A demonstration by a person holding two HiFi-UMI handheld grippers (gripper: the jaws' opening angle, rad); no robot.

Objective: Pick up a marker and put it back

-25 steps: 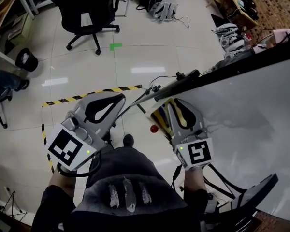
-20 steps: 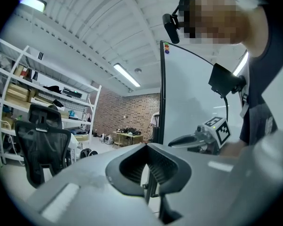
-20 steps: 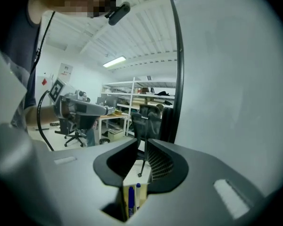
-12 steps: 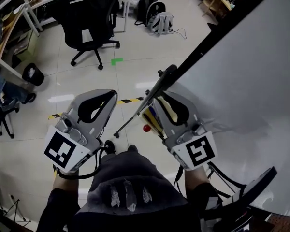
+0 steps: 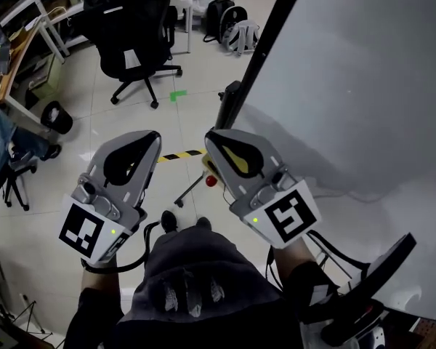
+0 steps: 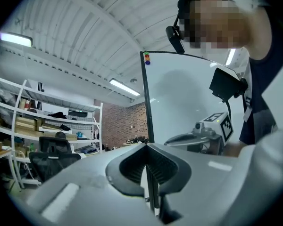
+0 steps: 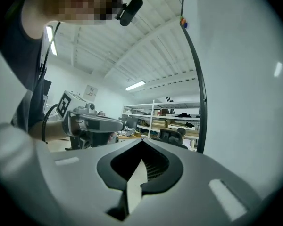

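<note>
No marker can be picked out for certain: the only trace is a small red rounded piece [image 5: 211, 181] peeking from under the left edge of the right tool [image 5: 212, 137], with a sliver of yellow just above it, close to the lower left corner of the large white whiteboard with a black frame [image 5: 363, 86]. Whether that piece is a marker's end cannot be told. The right tool is clenched on nothing; in the right gripper view its two grey jaws meet at the tips, with only the dark opening behind them. The left tool [image 5: 150, 137] is just beside it, a little apart, and is likewise clenched and empty, its jaws pressed tip to tip in the left gripper view. Both tools point away from the person, side by side at about the same height, each carrying its cube with square black-and-white markers nearest the wrists. The whiteboard's black edge runs up and to the right from just above the right tool, and its bare surface fills the right side of the head view. Below the tools is the pale tiled floor [image 5: 80, 122], with a strip of yellow-and-black striped tape [image 5: 180, 154] between the two tools and a small green tape patch [image 5: 177, 94] farther off. A black wheeled office chair [image 5: 134, 38] stands well beyond the left tool, and a grey-and-black backpack [image 5: 241, 31] lies near the whiteboard's far edge.
</note>
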